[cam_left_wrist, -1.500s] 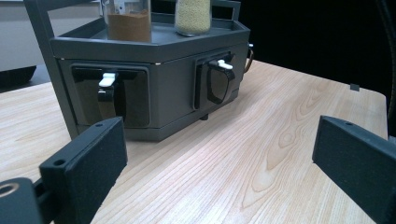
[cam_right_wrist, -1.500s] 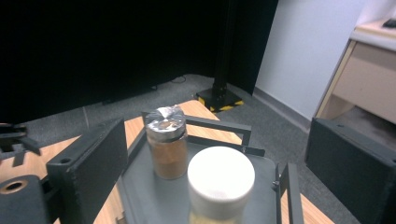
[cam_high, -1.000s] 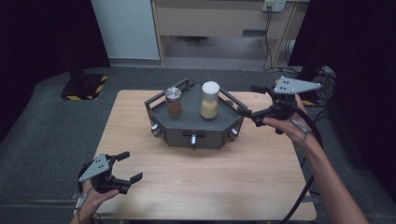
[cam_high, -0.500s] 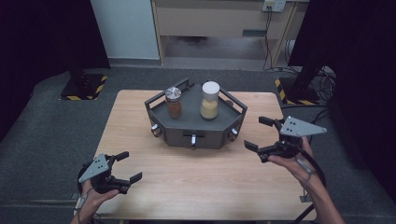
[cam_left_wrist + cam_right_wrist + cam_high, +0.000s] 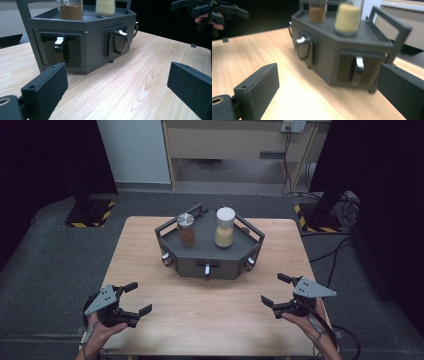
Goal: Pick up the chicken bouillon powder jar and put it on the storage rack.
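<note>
Since a second ago, the right tongs (image 5: 274, 290) are drawn back from the grey rack (image 5: 210, 262) toward the near table (image 5: 210, 320) edge, jaws spread and empty. Left tongs (image 5: 136, 298) are held open, likewise short of the rack. Both jars (image 5: 225, 227) are left standing on top of it, so the placing is judged finished.

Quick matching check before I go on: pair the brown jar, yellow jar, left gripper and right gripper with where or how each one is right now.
1. brown jar
2. yellow jar
3. left gripper
4. right gripper

a. open, near the table's front right
b. on the rack, white lid
c. open, near the table's front left
d. on the rack, metal lid

Pairs: 1-d, 2-b, 3-c, 4-a
</note>
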